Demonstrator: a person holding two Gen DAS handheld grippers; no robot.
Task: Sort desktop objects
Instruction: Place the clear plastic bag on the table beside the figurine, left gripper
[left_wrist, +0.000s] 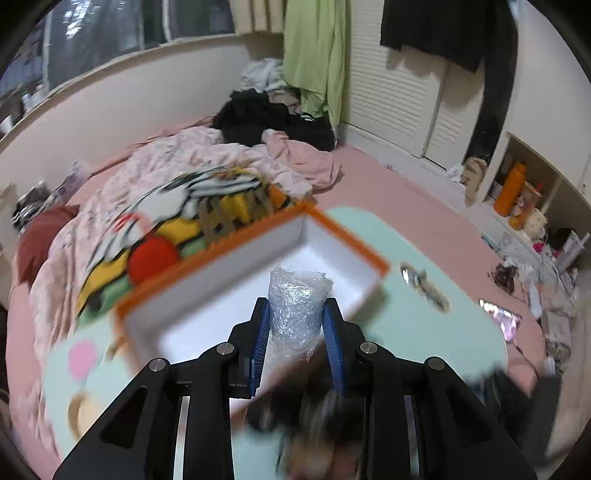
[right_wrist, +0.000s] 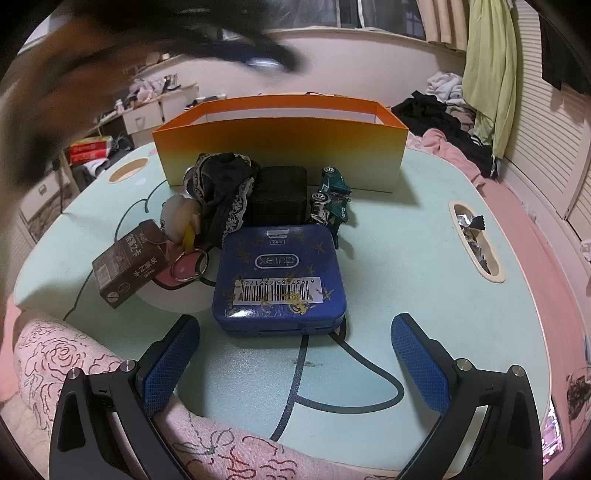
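Observation:
My left gripper is shut on a clear crinkled plastic packet and holds it above the open orange box with white inside. In the right wrist view the orange box stands at the far side of the mint-green table. In front of it lie a blue tin, a black case, black lace cloth, a green toy car, a brown carton and a keyring charm. My right gripper is open and empty, just short of the blue tin.
A slot in the table at the right holds foil wrappers. A pink patterned quilt lies at the near left table edge. A bed with clothes is behind the table. The blurred left arm crosses the upper left.

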